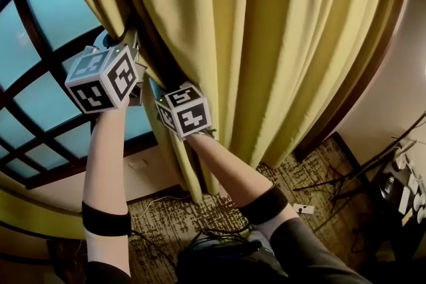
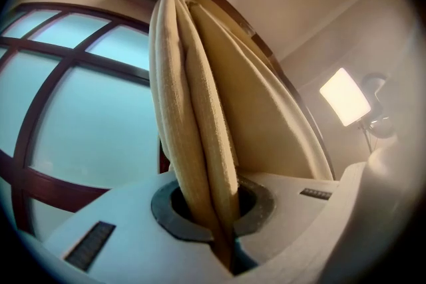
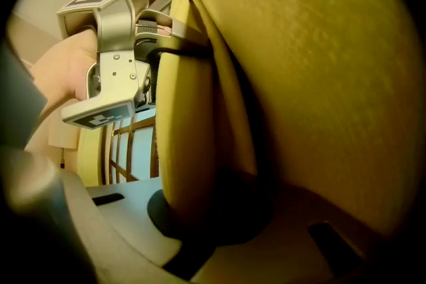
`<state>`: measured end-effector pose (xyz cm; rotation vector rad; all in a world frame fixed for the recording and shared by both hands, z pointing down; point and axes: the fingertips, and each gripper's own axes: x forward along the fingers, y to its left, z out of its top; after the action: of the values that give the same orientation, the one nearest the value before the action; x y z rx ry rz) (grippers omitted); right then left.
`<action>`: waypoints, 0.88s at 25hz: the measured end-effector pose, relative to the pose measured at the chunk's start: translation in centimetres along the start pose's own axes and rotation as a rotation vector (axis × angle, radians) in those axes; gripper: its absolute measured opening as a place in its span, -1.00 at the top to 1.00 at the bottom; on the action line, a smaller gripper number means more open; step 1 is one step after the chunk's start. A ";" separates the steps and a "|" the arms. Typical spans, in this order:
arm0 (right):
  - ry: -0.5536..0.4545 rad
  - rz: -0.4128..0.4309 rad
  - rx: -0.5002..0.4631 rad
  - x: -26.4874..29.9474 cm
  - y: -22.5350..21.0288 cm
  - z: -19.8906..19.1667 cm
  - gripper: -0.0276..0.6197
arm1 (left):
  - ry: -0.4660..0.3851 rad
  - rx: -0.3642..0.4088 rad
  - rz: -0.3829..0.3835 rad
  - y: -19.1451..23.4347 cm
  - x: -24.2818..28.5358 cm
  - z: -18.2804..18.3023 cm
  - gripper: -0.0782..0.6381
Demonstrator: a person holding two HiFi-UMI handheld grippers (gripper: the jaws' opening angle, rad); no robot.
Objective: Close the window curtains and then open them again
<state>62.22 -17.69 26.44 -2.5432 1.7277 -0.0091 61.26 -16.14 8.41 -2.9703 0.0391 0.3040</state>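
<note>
The yellow curtain (image 1: 266, 43) hangs in deep folds from the top middle to the right of the head view. Its left edge is bunched beside the dark-framed window (image 1: 46, 30). My left gripper (image 1: 126, 43) is shut on that edge, high up by the glass. In the left gripper view two folds of the curtain (image 2: 200, 116) are pinched between the jaws of the left gripper (image 2: 223, 213). My right gripper (image 1: 183, 93) holds the same edge a little lower and to the right. A thick curtain fold (image 3: 186, 143) fills the right gripper (image 3: 193, 216), whose fingertips are hidden by cloth.
Below the window runs a cream wall (image 1: 86, 176), with patterned carpet (image 1: 313, 176) underneath. Cables (image 1: 346, 176) and a power strip (image 1: 406, 189) lie at the right. A dark wooden frame (image 1: 373, 56) borders the curtain. A bright lamp (image 2: 345, 96) shines on the right wall.
</note>
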 end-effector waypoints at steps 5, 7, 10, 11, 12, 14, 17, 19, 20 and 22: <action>-0.022 -0.003 0.009 -4.3 -6.0 1.5 0.82 | -0.003 0.010 0.022 -5.8 3.8 1.3 0.77; -0.026 -0.003 0.010 -5.1 -7.6 1.9 0.82 | 0.000 0.007 0.035 -7.0 4.9 1.6 0.77; -0.034 -0.006 0.015 -5.1 -8.6 2.7 0.82 | -0.003 0.012 0.050 -7.1 6.0 2.2 0.77; -0.037 -0.007 0.016 -5.2 -9.0 3.0 0.82 | -0.005 0.013 0.052 -7.2 6.3 2.3 0.77; -0.040 -0.009 0.016 -5.3 -9.4 3.2 0.82 | -0.008 0.014 0.054 -7.3 6.6 2.5 0.77; -0.046 -0.013 0.012 -5.4 -10.3 3.5 0.82 | -0.013 0.014 0.057 -7.6 7.3 2.6 0.77; -0.049 -0.036 0.010 -6.2 -12.6 3.7 0.83 | -0.005 0.017 0.036 -9.2 9.1 2.5 0.77; -0.053 -0.053 0.021 -7.1 -14.3 3.8 0.83 | 0.000 0.018 0.018 -10.8 10.4 2.4 0.77; -0.057 -0.060 0.025 -7.5 -15.0 3.9 0.83 | -0.004 0.017 0.012 -11.4 10.9 2.4 0.77; -0.068 -0.072 0.025 -8.1 -16.3 4.4 0.83 | -0.020 0.011 0.002 -12.4 11.9 2.7 0.77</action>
<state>74.58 -3.93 23.28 -2.5550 1.6022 0.0516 72.85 -3.56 5.23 -2.9557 0.0411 0.3329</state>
